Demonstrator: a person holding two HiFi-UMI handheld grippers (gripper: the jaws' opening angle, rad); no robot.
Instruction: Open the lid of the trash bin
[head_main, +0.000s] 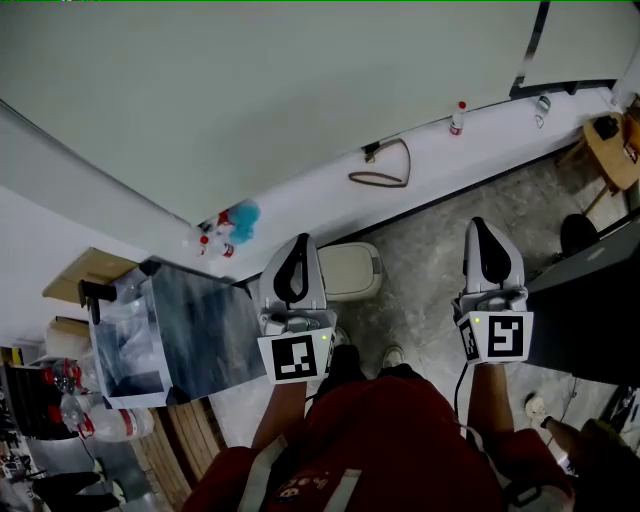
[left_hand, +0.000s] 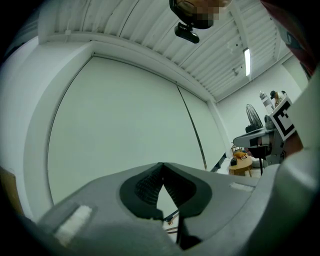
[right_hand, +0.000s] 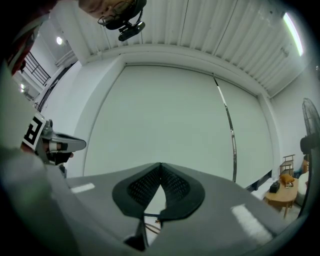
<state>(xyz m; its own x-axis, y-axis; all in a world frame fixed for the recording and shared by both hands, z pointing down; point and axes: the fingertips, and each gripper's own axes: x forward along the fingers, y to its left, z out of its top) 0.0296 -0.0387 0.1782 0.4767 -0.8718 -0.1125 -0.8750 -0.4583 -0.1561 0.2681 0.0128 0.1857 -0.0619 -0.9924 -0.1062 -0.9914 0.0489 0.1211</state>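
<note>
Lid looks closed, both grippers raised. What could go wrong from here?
The bin sits partly behind the left gripper and shows in neither gripper view, so a reach may miss the lid. The right gripper, like the left, is shut; shut tips could slip off the lid's edge.

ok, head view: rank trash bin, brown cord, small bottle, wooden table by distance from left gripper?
1. Trash bin, just right of the left gripper.
2. Brown cord, looped by the wall beyond.
3. Small bottle, farther right along the wall.
4. Wooden table, far right edge.
</note>
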